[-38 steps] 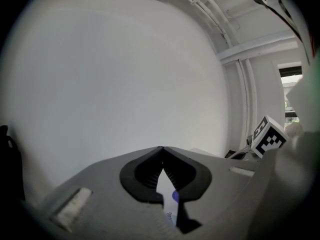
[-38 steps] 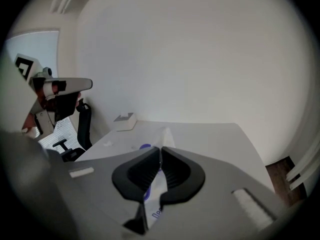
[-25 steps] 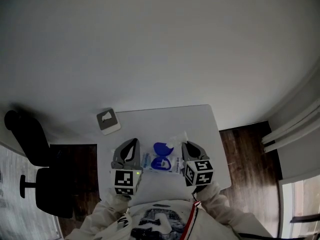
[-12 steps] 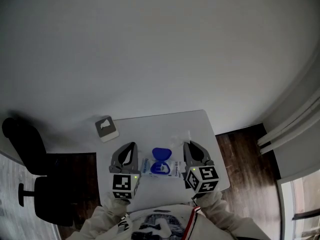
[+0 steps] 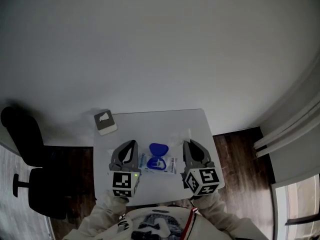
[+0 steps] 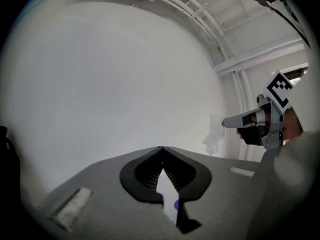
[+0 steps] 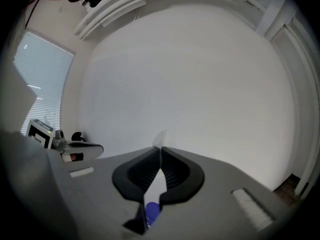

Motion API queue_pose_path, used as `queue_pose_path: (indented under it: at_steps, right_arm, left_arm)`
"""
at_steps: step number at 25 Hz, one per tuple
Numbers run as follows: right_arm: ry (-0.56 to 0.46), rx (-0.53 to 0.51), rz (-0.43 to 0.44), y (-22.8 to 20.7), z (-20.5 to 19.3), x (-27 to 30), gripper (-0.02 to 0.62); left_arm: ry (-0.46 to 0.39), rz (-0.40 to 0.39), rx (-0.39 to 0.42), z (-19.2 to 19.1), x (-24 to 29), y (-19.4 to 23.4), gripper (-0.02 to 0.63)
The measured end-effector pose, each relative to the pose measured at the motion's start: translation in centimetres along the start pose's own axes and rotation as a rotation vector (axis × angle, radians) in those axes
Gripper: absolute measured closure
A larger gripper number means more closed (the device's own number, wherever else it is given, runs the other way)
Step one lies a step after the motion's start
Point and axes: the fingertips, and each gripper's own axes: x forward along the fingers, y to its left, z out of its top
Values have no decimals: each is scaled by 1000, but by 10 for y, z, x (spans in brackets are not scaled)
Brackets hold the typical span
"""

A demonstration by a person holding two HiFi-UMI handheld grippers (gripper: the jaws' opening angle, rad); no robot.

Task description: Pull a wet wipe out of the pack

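Note:
The wet wipe pack (image 5: 160,163), white with an open blue lid (image 5: 158,149), lies flat on the white table (image 5: 150,124) between my two grippers. My right gripper (image 5: 186,143) is held above the table to the right of the pack, shut on a thin white wet wipe (image 5: 181,135). In the right gripper view the wipe's corner (image 7: 160,138) sticks out past the closed tips. The left gripper view shows the wipe (image 6: 214,135) hanging free from the right gripper (image 6: 227,122). My left gripper (image 5: 132,143) hovers left of the pack, shut with nothing in it.
A small grey-and-white box (image 5: 105,122) sits at the table's far left corner. A black office chair (image 5: 30,174) stands left of the table. Dark wood floor (image 5: 240,154) lies to the right, and a plain white wall rises behind the table.
My right gripper has risen with the wipe in it, and the wipe now hangs clear of the pack. The left gripper has barely moved.

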Motion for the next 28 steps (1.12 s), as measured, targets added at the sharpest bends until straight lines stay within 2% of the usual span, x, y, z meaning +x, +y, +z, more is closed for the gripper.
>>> queue_pose_path:
  at_steps: [7,17,28]
  right_arm:
    - [-19,-22,28,-3,7,-36,586]
    - [-32,7,84,-15,-4,-100,586]
    - [-75,40,131,-20,-24,-209,586]
  left_arm:
    - [-4,22,14,9,-27,-31,601]
    - [-21,62,49,20,-74,-88,601]
    - [-37,80,85,18,-145,-173,601]
